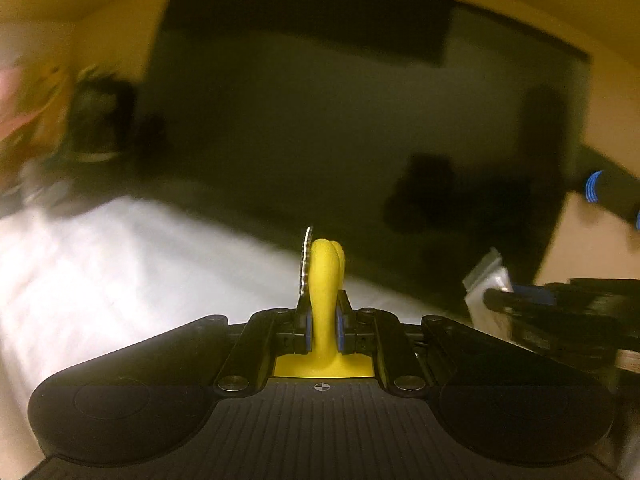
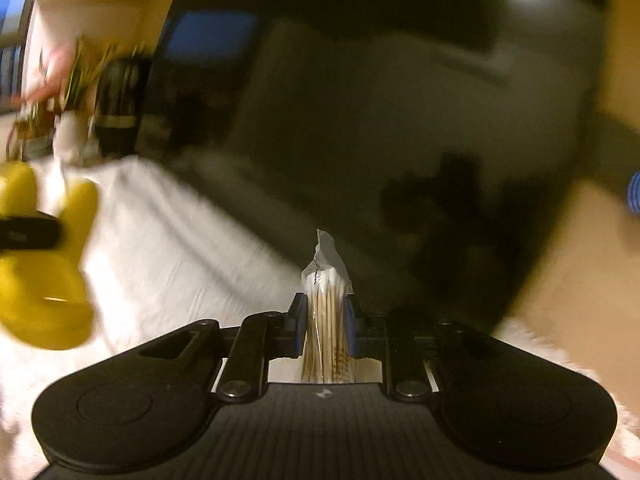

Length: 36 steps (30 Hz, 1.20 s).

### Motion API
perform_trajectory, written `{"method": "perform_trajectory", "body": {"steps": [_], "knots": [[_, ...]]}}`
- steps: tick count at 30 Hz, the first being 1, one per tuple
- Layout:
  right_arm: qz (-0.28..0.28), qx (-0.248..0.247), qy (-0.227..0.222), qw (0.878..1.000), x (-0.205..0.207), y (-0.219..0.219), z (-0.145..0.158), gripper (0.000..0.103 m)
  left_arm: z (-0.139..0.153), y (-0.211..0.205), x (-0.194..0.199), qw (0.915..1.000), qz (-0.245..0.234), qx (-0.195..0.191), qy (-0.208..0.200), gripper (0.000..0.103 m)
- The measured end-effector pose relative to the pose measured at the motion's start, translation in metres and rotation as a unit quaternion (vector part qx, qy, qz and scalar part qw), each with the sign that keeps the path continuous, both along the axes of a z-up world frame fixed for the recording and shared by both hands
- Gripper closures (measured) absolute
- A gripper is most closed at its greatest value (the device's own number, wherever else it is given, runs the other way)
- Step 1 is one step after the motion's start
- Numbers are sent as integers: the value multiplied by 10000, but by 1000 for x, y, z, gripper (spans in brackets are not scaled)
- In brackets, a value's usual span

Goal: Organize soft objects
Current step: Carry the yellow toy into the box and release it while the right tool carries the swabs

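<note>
My left gripper (image 1: 323, 322) is shut on a soft yellow toy (image 1: 326, 280), which stands up between the blue pads, held above the white cloth. The same yellow toy (image 2: 36, 260) shows blurred at the left of the right wrist view, pinched by the left gripper. My right gripper (image 2: 325, 320) is shut on a clear packet of cotton swabs (image 2: 327, 312) with wooden sticks and white tips. That packet (image 1: 486, 288) and the right gripper (image 1: 560, 304) show at the right of the left wrist view.
A white cloth (image 1: 120, 280) covers the surface below. A large dark screen (image 1: 340, 128) stands behind it against a yellow wall. Blurred flowers and a dark pot (image 2: 80, 92) sit at the far left. A blue-ringed dark object (image 1: 600, 188) is at the right.
</note>
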State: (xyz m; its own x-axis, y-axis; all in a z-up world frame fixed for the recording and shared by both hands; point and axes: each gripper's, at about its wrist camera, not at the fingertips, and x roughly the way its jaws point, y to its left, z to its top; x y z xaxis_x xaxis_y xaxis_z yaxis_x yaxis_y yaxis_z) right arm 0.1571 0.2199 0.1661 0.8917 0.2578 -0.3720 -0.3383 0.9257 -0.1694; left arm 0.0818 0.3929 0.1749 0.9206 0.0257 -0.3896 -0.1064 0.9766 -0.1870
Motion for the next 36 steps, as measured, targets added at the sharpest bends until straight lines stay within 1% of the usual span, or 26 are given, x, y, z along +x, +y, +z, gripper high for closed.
{"method": "perform_trajectory", "body": {"steps": [3, 5, 7, 11, 12, 15, 17, 20, 24, 26, 29, 31, 33, 36], "knots": [[-220, 163, -326, 9991, -27, -48, 32, 84, 25, -37, 17, 9988, -421, -28, -251, 90], [-476, 190, -587, 9970, -46, -86, 51, 84, 40, -65, 25, 9964, -748, -33, -404, 90], [-760, 169, -789, 9938, -60, -122, 65, 84, 53, -96, 32, 9926, -1098, -102, -512, 90], [-1451, 166, -979, 9844, -83, -200, 77, 84, 67, -163, 43, 9782, -1930, -475, -605, 90], [-1673, 205, -944, 9812, -87, -223, 78, 84, 68, -180, 44, 9750, -2079, -510, -592, 90], [-2168, 215, -812, 9726, -94, -275, 74, 84, 64, -228, 46, 9615, -2658, -508, -485, 90], [-2543, 256, -763, 9638, -101, -309, 69, 84, 59, -255, 48, 9525, -2973, -489, -447, 90], [-2844, 510, -573, 9556, -111, -355, 65, 84, 48, -295, 51, 9412, -3320, -568, -261, 90], [-3102, 628, -428, 9476, -124, -392, 54, 84, 35, -340, 60, 9294, -3646, -568, -50, 90], [-3145, 639, -377, 9463, -131, -405, 48, 84, 27, -356, 64, 9257, -3738, -568, 67, 90], [-3174, 757, -257, 9449, -131, -423, 39, 84, 16, -366, 70, 9246, -3769, -509, 220, 90], [-3137, 912, -170, 9450, -125, -426, 36, 84, 9, -374, 75, 9263, -3726, -455, 332, 90], [-3071, 1030, -107, 9460, -125, -428, 32, 84, 4, -373, 76, 9274, -3688, -429, 456, 90], [-2984, 1024, -38, 9489, -123, -423, 29, 84, -9, -383, 81, 9221, -3777, -354, 758, 90]]}}
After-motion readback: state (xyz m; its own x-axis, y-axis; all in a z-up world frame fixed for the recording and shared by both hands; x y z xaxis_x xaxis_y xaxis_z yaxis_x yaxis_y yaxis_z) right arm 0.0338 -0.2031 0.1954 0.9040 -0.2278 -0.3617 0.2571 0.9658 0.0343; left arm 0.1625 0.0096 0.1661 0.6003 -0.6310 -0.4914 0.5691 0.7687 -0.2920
